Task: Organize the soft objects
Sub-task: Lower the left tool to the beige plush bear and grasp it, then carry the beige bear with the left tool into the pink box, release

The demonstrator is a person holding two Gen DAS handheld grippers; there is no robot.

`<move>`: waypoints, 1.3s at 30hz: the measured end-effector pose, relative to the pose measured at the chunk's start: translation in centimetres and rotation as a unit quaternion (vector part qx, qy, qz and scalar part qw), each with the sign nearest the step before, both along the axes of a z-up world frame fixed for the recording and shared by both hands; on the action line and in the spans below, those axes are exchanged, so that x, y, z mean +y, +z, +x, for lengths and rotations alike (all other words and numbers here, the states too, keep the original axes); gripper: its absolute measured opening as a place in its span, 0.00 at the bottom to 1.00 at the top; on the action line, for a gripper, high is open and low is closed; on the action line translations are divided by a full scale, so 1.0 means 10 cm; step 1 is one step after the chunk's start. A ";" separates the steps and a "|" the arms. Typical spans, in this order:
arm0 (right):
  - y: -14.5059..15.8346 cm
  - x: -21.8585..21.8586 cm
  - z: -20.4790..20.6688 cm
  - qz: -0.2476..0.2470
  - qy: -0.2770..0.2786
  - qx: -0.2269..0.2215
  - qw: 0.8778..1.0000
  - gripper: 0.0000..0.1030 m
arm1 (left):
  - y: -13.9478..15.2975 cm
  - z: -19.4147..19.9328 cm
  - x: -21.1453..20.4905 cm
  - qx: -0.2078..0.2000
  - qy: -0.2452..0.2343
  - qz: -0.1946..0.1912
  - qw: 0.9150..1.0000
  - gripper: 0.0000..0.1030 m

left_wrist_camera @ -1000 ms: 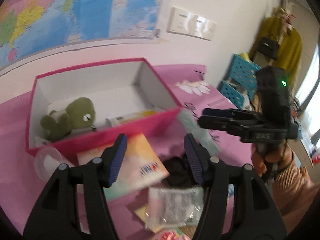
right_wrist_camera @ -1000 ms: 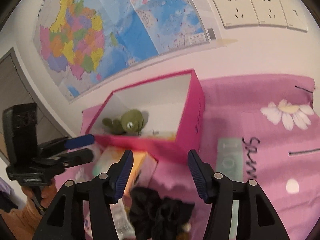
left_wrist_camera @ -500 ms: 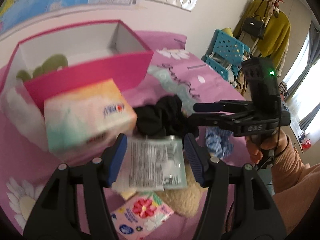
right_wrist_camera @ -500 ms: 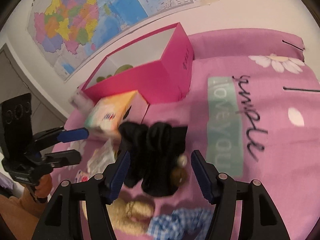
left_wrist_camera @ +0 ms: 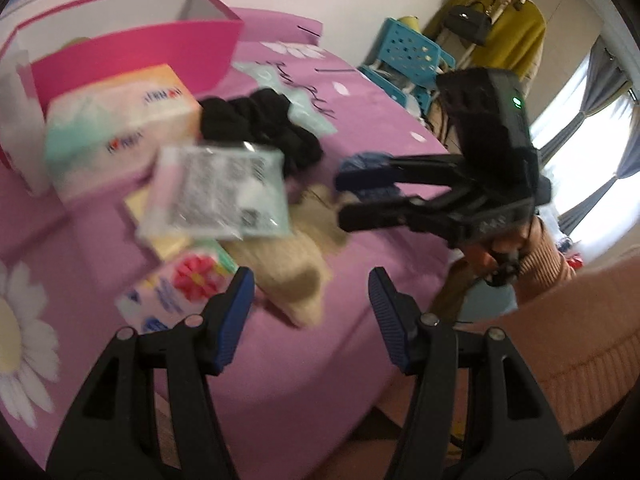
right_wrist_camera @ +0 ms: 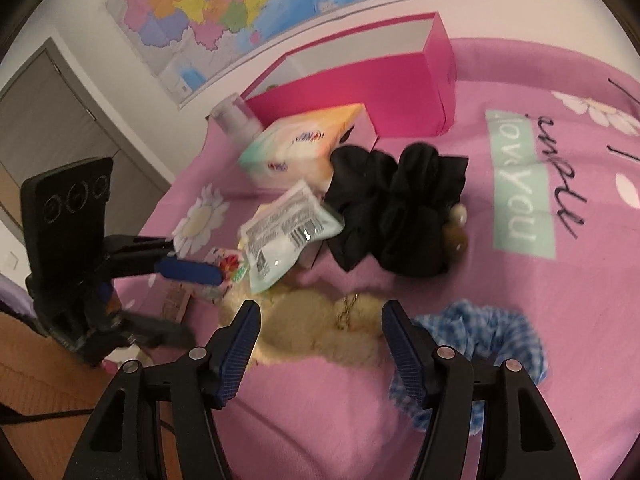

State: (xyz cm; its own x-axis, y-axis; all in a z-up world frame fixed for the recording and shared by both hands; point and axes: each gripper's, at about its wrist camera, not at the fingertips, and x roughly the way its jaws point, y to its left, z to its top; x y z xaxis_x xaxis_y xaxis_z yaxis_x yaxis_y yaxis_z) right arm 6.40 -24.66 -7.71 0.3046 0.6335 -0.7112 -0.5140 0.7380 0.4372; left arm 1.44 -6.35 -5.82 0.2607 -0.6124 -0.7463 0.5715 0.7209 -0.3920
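A heap of small things lies on the pink bedspread (right_wrist_camera: 520, 320) of a bed, and both claws hang over its near edge, angled down at the pile. Furthest left in the right wrist view, the left claw (right_wrist_camera: 188, 280) reaches in from the left edge with its jaws apart and nothing between them, its tip just beside a small flowered packet (left_wrist_camera: 176, 292). Behind that, toward the far edge by the wall, stands the open pink box (right_wrist_camera: 360, 84), most likely where the soft things are meant to end up, with a tissue pack (right_wrist_camera: 304, 144) leaning against its front. A clear sachet (right_wrist_camera: 288, 236) rests on top of the pile, tilted, propped up by what lies under it. Next comes the beige fluffy toy (right_wrist_camera: 320, 328), lying flat near the near edge; the right claw (right_wrist_camera: 318, 344) is released, its jaws have just been opening, and the toy sits ahead of and between them but is not pinched. Beyond the toy lies a black scrunchie (right_wrist_camera: 400, 208), and at the right a blue checked scrunchie (right_wrist_camera: 492, 332) lies just beside the right claw's outer finger. The toy looks like the likeliest next pick, being squarely lined up.
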 end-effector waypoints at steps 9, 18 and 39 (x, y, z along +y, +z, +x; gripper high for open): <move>-0.16 0.01 -0.05 0.017 0.017 0.026 0.999 0.59 | -0.21 0.09 -0.11 0.051 0.006 0.002 0.999 0.56; -0.09 -0.13 -0.15 0.048 0.018 0.015 0.999 0.34 | -0.17 0.16 -0.14 0.051 0.010 -0.012 0.999 0.28; 0.97 -0.15 0.44 0.066 -0.010 -0.145 0.987 0.33 | 0.84 0.88 0.04 -0.095 0.055 -0.033 0.993 0.28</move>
State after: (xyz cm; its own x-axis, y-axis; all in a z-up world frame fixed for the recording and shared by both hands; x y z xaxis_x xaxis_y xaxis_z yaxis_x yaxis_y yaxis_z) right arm 10.75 -26.14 1.94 0.4970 0.7068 -0.5035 -0.6178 0.6956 0.3667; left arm 10.24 -5.98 2.59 0.4600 -0.6192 -0.6364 0.5592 0.7587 -0.3341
